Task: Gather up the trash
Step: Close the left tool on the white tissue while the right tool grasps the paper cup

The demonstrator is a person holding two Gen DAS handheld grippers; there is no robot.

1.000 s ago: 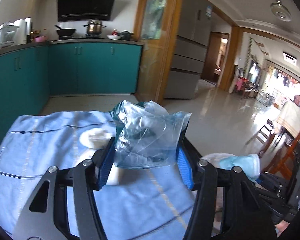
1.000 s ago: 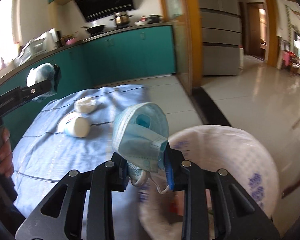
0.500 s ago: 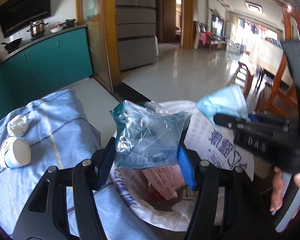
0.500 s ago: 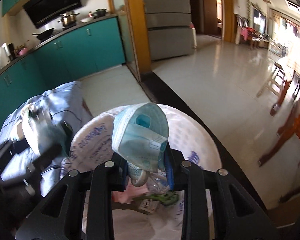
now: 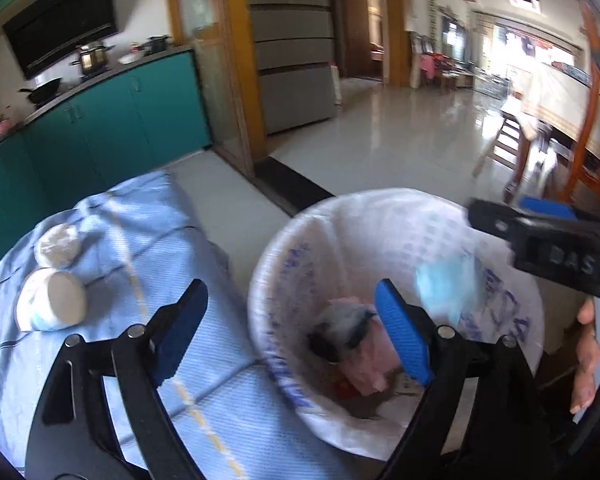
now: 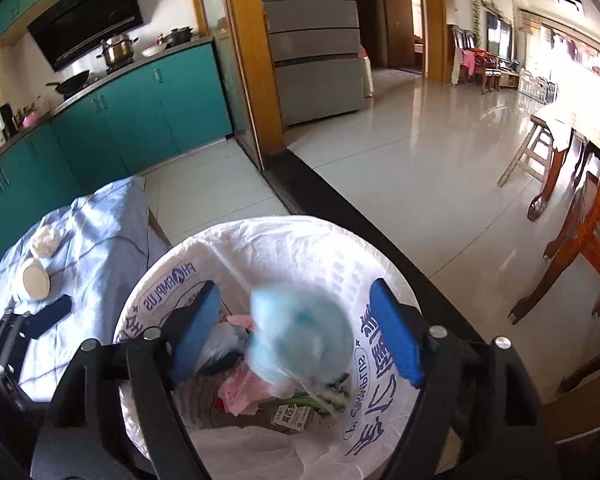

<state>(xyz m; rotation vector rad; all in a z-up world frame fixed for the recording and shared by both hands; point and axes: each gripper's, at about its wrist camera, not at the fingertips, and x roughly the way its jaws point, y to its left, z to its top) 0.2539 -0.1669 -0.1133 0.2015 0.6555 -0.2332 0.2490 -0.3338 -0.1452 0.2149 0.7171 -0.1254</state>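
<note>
- My left gripper (image 5: 296,328) has just been opening; its jaws stand wide with nothing between them, over the edge of the bin bag (image 5: 284,248).
- The crumpled plastic bag (image 5: 342,330) lies inside, on the pink trash.
- My right gripper (image 6: 300,332) has just been opening too, and the blue face mask (image 6: 300,340), blurred, is loose between its spread fingers, above the bin.
- A white cup (image 5: 52,306) and a tissue wad (image 5: 58,240) lie on the blue cloth (image 5: 148,240).
</note>
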